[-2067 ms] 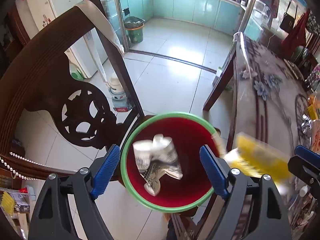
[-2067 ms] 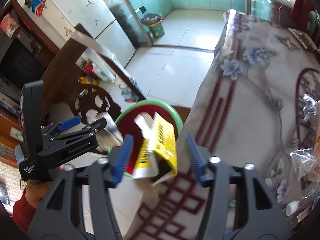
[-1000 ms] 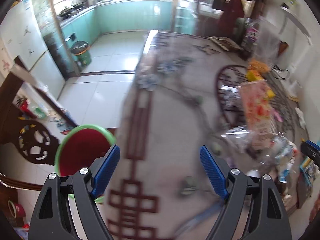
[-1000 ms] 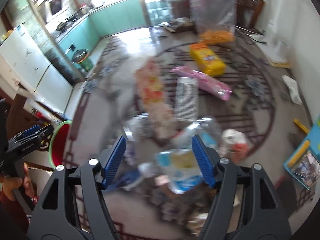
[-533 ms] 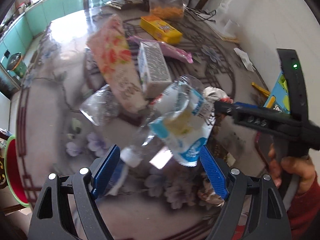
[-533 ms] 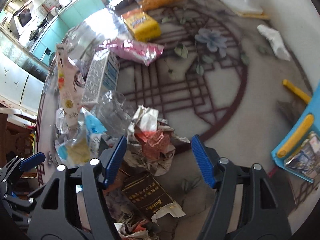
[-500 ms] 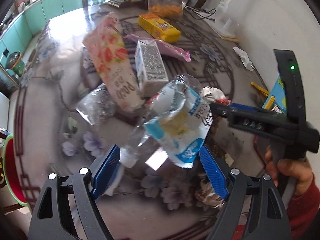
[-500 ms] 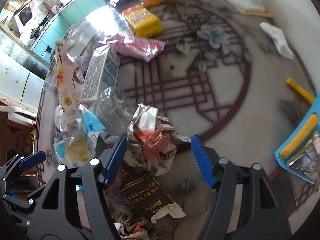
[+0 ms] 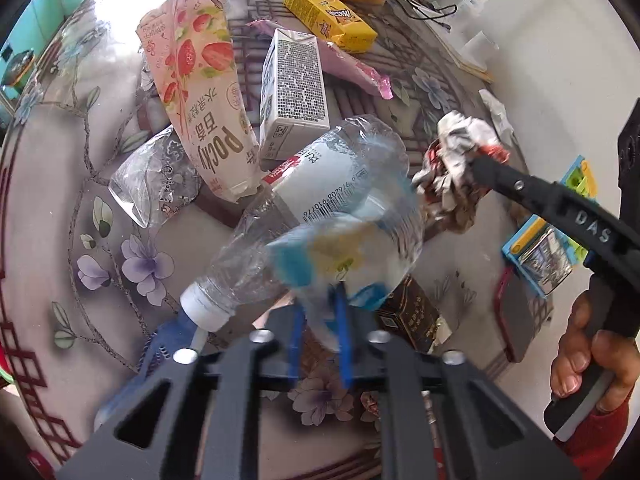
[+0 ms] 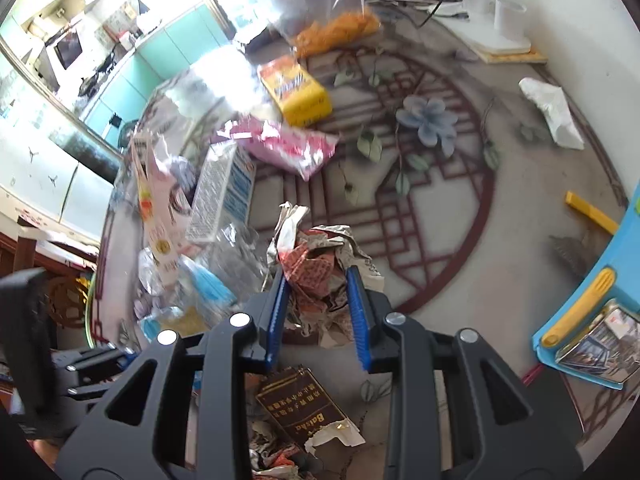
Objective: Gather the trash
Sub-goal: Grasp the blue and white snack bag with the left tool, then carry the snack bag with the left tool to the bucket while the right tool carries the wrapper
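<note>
Brown cigarette pack label facing right claw

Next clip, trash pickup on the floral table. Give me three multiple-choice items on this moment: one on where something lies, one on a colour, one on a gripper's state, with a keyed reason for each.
1. Where does the grey-printed white carton lie?
A. beside the pink strawberry pouch
B. on the floor
C. inside a drawer

2. What colour is the flat snack box near the orange snack bag?
A. green
B. yellow
C. black

3. What is between the right gripper pads?
A. nothing
B. a spoon
C. a crumpled foil-and-paper wad

Answers:
1 A: carton and pouch lie side by side on the table.
2 B: its faces are plainly yellow.
3 C: the closing blue pads flank the wad.
</note>
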{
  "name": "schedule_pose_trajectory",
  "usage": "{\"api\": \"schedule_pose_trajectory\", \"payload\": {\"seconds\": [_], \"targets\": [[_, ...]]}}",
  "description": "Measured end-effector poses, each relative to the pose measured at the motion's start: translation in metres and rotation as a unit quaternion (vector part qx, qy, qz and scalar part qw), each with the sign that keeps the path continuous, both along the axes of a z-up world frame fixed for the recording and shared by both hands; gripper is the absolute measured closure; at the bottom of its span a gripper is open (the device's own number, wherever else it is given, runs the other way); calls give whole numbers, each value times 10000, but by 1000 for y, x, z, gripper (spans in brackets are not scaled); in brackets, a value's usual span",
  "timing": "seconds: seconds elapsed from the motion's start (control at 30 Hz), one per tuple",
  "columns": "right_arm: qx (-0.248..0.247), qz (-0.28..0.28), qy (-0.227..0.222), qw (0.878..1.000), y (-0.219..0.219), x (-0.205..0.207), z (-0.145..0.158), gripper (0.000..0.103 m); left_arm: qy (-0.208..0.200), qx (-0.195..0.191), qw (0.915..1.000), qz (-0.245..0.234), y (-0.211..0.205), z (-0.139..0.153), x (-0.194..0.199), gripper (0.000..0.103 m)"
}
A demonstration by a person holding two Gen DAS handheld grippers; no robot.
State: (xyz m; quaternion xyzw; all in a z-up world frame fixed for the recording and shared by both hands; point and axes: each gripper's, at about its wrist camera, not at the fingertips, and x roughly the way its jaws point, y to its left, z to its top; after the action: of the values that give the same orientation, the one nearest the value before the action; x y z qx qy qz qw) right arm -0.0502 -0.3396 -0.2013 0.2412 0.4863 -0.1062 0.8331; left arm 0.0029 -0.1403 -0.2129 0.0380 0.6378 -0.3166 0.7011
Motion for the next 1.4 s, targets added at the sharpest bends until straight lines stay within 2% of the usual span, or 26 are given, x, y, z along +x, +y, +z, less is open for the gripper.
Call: {"api": "schedule_pose_trajectory", "payload": {"seconds": [0.2,0.33,0.5,0.9,1.1,1.4], "targets": [[-122,39,-299,9995,4,5,24,74,-162,-71,9998,44,8,9,0,101],[-150,72,-397,9991,8,7,32,74,-470,-128,9988,6,6,25,1,102],[-152,74,-435,9989,10,5,37,74,-635,-278,9976,67,9,43,5,102],[-300,460,-815,9952,42,10,72,74,-1451,-186,9861,785,65,93,26,102],[-323,837,-903,9919,72,21,79,74,-1612,-99,9809,1085,92,101,34,102],[-376,1224,-939,9873,112,31,85,74,-1621,-80,9771,1374,130,99,39,102]]}}
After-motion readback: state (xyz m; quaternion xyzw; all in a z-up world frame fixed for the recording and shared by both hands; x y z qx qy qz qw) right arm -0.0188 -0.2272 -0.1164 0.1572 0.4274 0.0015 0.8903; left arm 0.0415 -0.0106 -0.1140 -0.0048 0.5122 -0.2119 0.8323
